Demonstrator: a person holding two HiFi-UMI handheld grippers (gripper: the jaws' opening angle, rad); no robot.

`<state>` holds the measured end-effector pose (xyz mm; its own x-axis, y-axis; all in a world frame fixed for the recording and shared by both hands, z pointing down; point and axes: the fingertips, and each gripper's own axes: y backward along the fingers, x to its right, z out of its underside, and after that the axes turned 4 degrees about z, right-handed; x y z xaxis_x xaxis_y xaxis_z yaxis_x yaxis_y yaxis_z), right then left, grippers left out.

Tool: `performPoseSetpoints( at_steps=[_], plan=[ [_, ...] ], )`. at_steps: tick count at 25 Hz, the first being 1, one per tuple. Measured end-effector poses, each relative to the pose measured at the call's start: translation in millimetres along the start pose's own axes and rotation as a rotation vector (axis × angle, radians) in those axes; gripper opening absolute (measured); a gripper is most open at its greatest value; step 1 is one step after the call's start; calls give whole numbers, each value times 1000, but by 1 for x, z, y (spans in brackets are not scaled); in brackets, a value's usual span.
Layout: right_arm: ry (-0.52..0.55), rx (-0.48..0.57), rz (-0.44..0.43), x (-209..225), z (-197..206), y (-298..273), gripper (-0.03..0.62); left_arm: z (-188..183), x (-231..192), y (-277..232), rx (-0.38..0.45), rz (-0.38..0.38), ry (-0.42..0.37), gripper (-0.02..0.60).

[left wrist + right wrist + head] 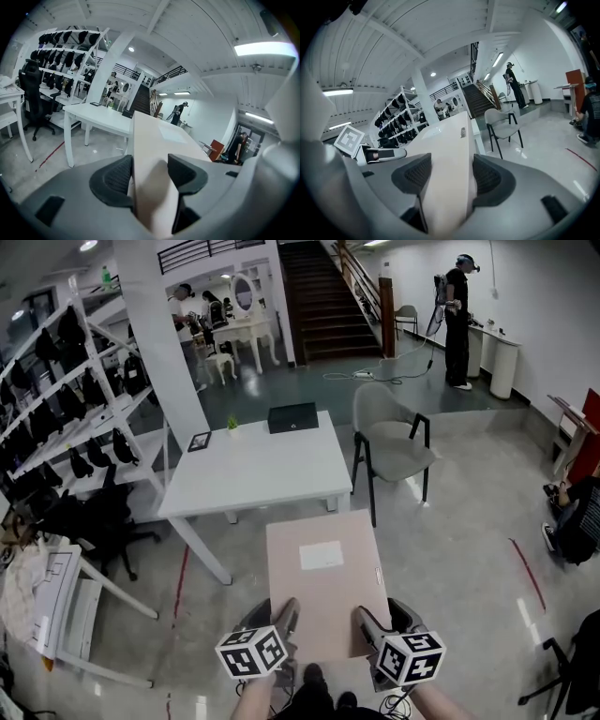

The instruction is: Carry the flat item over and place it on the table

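A flat beige cardboard box (323,577) with a white label hangs level in front of me, above the floor. My left gripper (286,622) is shut on its near left edge, and my right gripper (364,624) is shut on its near right edge. In the left gripper view the flat box (152,150) runs away between the two dark pads. In the right gripper view the same box (447,159) fills the gap between the jaws. The white table (253,470) stands just beyond the box's far edge.
On the table lie a black case (292,417), a small potted plant (232,426) and a small dark frame (199,441). A grey chair (392,442) stands right of the table. Shelves with black bags (66,399) line the left. A person (457,320) stands far back.
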<state>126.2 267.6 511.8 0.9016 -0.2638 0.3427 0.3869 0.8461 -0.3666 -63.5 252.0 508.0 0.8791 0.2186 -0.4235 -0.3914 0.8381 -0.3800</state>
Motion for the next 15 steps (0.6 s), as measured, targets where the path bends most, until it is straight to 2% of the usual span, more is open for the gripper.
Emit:
performPoseSetpoints(
  at_steps=[7,15],
  plan=[
    [-23,-20,10,11,-6,-35,269,-13,-14,-35,-22,4,-5,242],
    [-42,-20,39,17,-31,-116,268,-54,-55,-105,-41,29,-17,242]
  ],
)
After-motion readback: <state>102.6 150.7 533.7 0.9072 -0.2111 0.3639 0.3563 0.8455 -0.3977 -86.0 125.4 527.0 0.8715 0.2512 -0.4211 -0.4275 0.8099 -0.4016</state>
